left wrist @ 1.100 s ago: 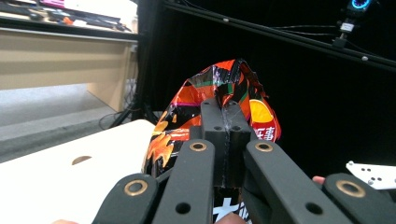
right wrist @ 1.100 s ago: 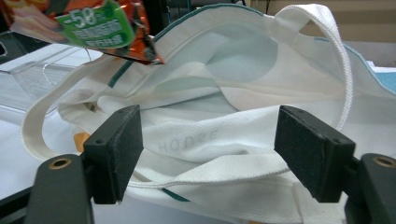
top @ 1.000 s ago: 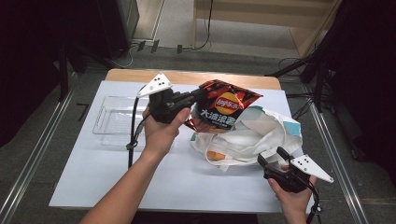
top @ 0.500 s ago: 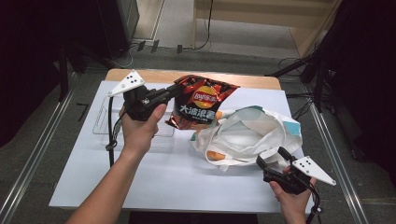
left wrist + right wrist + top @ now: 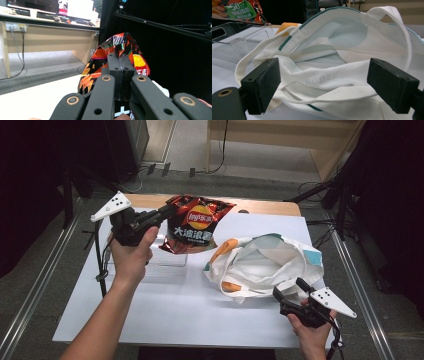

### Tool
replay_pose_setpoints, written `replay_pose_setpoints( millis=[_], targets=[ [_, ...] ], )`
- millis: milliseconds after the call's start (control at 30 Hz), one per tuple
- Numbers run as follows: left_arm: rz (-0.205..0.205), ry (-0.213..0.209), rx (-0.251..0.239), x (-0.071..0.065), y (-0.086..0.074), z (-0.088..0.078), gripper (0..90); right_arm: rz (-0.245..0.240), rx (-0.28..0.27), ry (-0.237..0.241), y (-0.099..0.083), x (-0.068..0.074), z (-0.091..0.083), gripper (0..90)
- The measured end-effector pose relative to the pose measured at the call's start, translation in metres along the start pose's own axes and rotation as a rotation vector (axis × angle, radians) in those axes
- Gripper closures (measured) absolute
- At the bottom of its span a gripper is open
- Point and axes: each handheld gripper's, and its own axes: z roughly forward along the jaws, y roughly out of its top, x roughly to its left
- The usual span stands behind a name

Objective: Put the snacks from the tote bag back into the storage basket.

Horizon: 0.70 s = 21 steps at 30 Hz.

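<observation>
Red foil marks the chip bag, pinched at its upper left corner by the left tongs, whose jaws are clamped tight on the crinkled edge; in the left gripper view the same bag rises just beyond the closed jaws. It hangs in the air above the clear plastic tray, which lies on the white table and looks empty from above. Beside it, the white tote bag slumps with its mouth gaping toward the person; something orange peeks out at its near left edge, though what it is cannot be told. The right tongs rest at the tote's near rim with jaws spread wide, the cloth lying between the pads without being pressed.

The step looks like carrying the chips over to the tray. Doing it well probably means keeping the pinch on the sealed edge so the chips are not crushed, lowering the bag until its bottom meets the tray floor, and only then letting go, so that it settles flat inside the walls
</observation>
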Motion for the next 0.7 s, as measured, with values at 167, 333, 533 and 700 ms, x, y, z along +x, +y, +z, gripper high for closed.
replay_pose_setpoints(
  millis=[167, 333, 533, 700],
  targets=[
    [0.004, 0.027, 0.000, 0.010, 0.002, -0.008, 90.0, 0.002, 0.005, 0.000, -0.001, 0.001, 0.001, 12.4],
    [-0.011, 0.052, -0.011, 0.022, 0.001, -0.018, 90.0, -0.002, 0.008, -0.004, -0.001, 0.002, 0.001, 12.8],
    [-0.025, 0.086, -0.026, 0.035, 0.001, -0.031, 90.0, -0.004, 0.011, -0.004, -0.001, 0.003, 0.002, 13.2],
    [-0.026, 0.105, -0.023, 0.045, 0.000, -0.040, 90.0, -0.004, 0.014, -0.006, -0.002, 0.003, 0.003, 13.3]
  ],
)
